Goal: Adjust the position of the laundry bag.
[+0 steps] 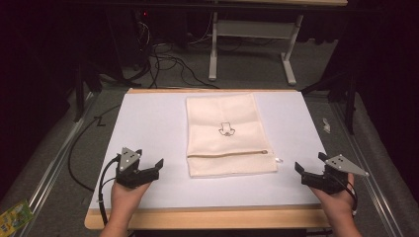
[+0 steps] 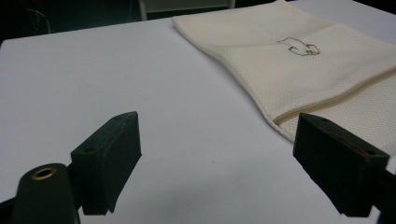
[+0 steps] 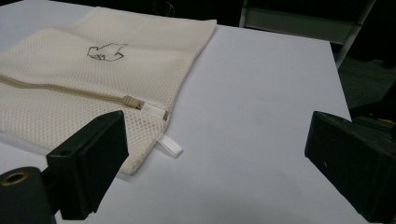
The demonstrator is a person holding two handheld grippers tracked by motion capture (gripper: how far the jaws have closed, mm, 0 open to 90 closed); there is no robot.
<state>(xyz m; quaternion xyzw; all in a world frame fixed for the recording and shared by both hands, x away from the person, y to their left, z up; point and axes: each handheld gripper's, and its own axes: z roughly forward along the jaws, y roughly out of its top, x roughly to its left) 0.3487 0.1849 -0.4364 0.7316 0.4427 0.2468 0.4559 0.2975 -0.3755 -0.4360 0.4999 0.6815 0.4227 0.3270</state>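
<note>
Mesh bag (image 1: 228,134) flat on table (image 1: 148,118); both claws gaping, apart from it.

You have a white work surface (image 1: 148,123) on a wooden table (image 1: 207,217). Beyond its far edge a white desk frame (image 1: 252,34) stands on the grey floor, with black cables (image 1: 168,64) tangled at far left. A yellow-green packet (image 1: 12,217) lies near left.

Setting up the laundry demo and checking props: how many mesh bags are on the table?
1. A cream mesh bag lies flat mid-table on the white mat, between the open left gripper and open right gripper, touching neither.
</note>
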